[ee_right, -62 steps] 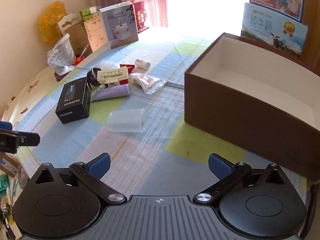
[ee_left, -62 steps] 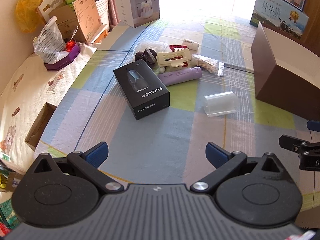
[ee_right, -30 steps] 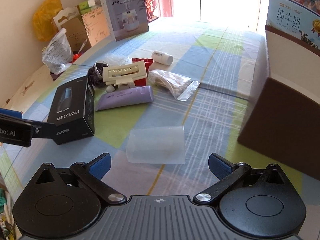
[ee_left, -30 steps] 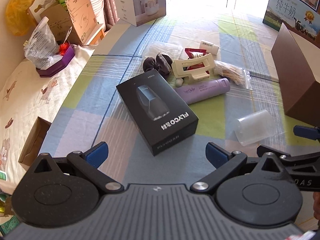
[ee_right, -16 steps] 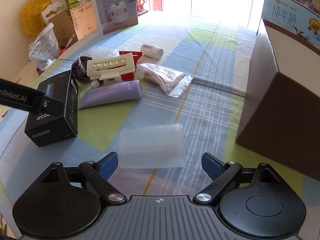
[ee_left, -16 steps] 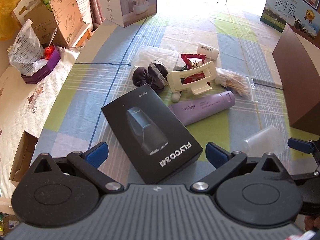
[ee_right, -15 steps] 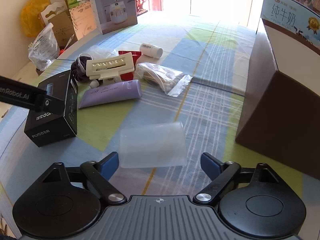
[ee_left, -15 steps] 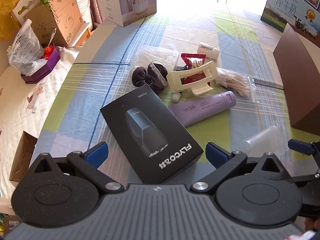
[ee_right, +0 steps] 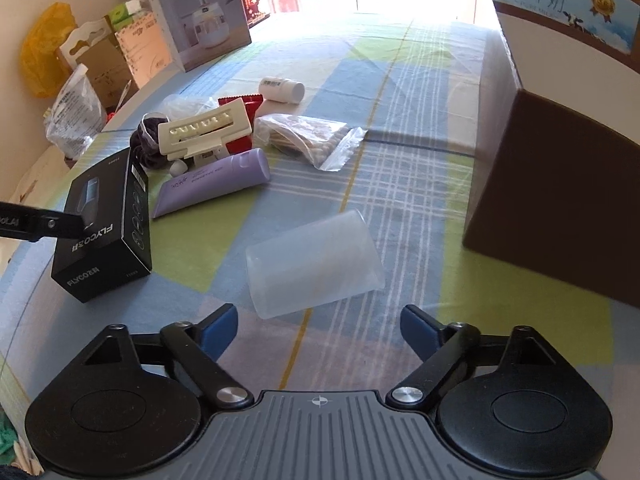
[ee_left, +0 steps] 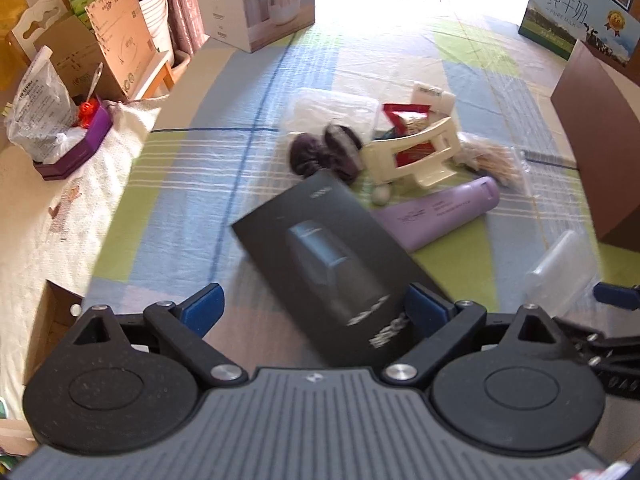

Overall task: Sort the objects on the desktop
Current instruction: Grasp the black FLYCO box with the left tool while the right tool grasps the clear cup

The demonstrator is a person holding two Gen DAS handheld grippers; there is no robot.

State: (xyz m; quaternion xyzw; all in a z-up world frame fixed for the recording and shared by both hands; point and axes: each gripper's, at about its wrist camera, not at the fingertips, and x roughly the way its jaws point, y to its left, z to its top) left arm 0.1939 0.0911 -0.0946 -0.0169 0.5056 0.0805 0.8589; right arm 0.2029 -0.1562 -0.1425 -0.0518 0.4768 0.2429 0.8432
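Observation:
A black FLYCO box (ee_left: 336,264) lies on the checked tablecloth; it also shows in the right wrist view (ee_right: 104,232). My left gripper (ee_left: 316,312) is open, its blue pads either side of the box's near end. A clear plastic cup (ee_right: 314,262) lies on its side just ahead of my open right gripper (ee_right: 318,330). Behind are a purple tube (ee_right: 212,188), a cream hair clip (ee_right: 204,132), a dark scrunchie (ee_left: 324,154), a bag of cotton swabs (ee_right: 308,136), a red packet (ee_left: 408,114) and a small white bottle (ee_right: 282,89).
A large brown open box (ee_right: 560,200) stands at the right. A humidifier box (ee_right: 198,20), cardboard packaging (ee_left: 116,56) and a plastic bag (ee_left: 36,116) crowd the far left. A milk carton box (ee_left: 580,12) stands behind the brown box.
Both grippers have moved forward and down. The black box now lies between my left pads, and the clear cup is closer to my right gripper.

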